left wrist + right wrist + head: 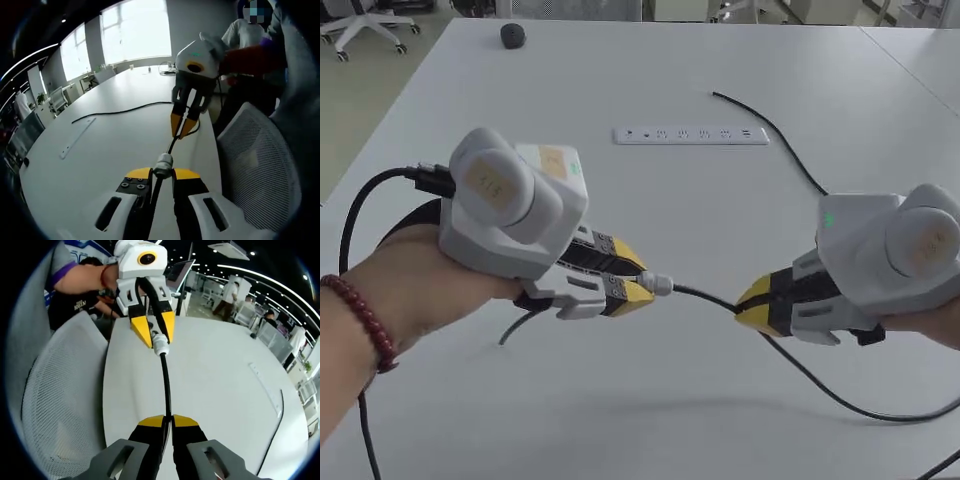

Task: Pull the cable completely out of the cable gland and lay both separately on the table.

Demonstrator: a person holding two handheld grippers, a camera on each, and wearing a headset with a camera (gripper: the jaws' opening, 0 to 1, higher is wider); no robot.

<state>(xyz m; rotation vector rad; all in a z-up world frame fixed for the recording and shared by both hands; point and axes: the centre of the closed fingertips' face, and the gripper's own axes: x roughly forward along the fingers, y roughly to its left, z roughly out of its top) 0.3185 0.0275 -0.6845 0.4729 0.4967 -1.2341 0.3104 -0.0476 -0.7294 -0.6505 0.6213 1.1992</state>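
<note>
One cable gland (661,285) pinched in left tool (644,281), one cable (705,296) pinched in right tool (747,302)

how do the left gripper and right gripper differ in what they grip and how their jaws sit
The left gripper is shut on the small white plastic cable gland; the right gripper is shut on the thin black cable leaving it. The left gripper's jaws stand apart around the gland; the right gripper's jaws nearly meet on the cable. Both are white with yellow tips, facing each other above the white table.
</note>
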